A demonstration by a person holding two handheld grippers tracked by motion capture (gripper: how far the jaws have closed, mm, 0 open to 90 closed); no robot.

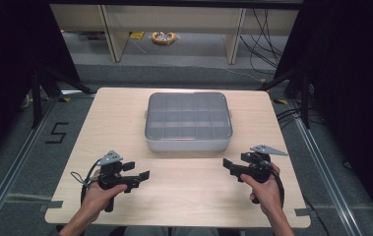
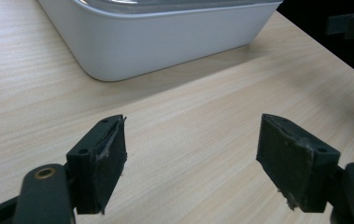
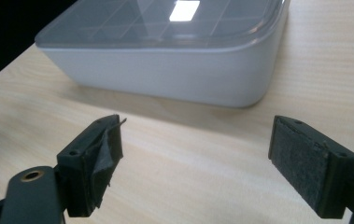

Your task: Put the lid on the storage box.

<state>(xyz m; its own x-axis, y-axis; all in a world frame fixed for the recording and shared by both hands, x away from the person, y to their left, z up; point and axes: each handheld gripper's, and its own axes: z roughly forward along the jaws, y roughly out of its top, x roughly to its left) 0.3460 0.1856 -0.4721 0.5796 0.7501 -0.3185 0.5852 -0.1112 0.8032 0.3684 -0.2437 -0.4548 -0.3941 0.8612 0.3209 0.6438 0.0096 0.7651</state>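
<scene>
Box [image 1: 188, 142]: white, rounded corners, clear lid showing a grid of compartments, lid on; stands flat at the middle of the worktop [image 1: 120, 123], toward its far half, long side facing the person. Left tool [image 1: 140, 171]: held in the person's left hand [image 1: 100, 194] at the near left of the worktop, well apart from the box; jaws wide, nothing between them, bare wood below. In the left gripper view one near corner of the box [image 2: 132, 46] lies ahead of the jaws. Right tool [image 1: 229, 165]: held in the right hand [image 1: 263, 189] at the near right, near the box's front right corner but apart from it; jaws wide, nothing between them. In the right gripper view the box's front wall [image 3: 165, 74] lies ahead, untouched.
</scene>
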